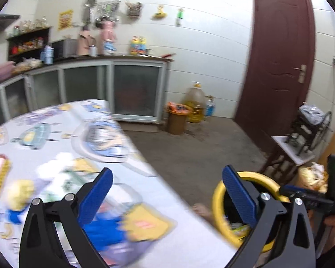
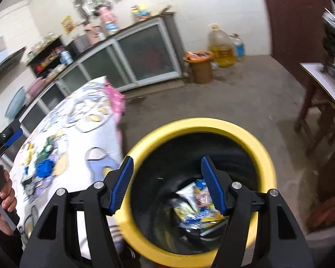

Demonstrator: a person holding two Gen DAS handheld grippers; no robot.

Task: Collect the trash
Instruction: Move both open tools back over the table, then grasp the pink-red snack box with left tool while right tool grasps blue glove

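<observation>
Left wrist: left claw (image 1: 167,195) wide, empty, over edge of bench with cartoon-print cloth (image 1: 62,138) | Right wrist: right claw (image 2: 167,185) half open, empty, above yellow-rimmed black bin (image 2: 260,154) holding crumpled plastic wrappers (image 2: 194,207)

We see yellow bin (image 2: 263,156): smooth plastic rim, dark glossy inside. Wrappers (image 2: 196,210) in it look shiny, crinkled film. Table cover (image 1: 55,138): printed cloth, matt. Floor (image 2: 223,98): rough, dull concrete. Door (image 1: 279,44): dark red wood, slight sheen.
</observation>
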